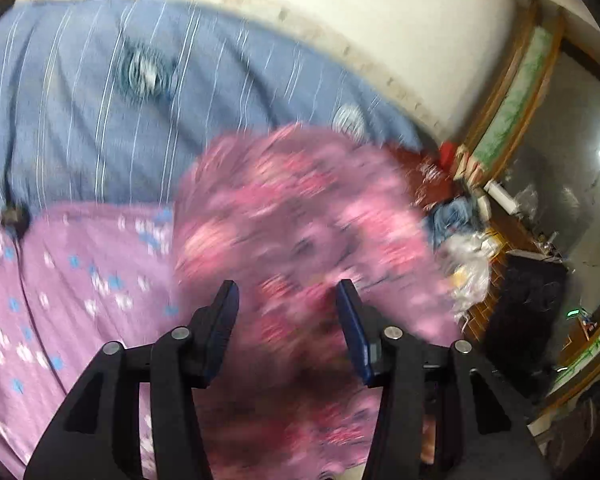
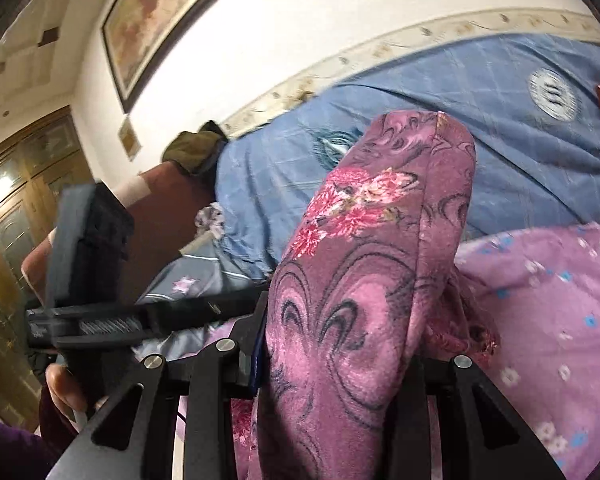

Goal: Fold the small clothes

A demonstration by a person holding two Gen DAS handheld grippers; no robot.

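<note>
Jaws of right gripper (image 2: 336, 344) clamp floral garment (image 2: 364, 264), angled downward.

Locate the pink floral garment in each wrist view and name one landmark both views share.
Left wrist: pink floral garment, blurred, centre, running down between the claw fingers.
Right wrist: centre, rising from the claw.
Shared landmark: blue striped bedcover behind it.
</note>
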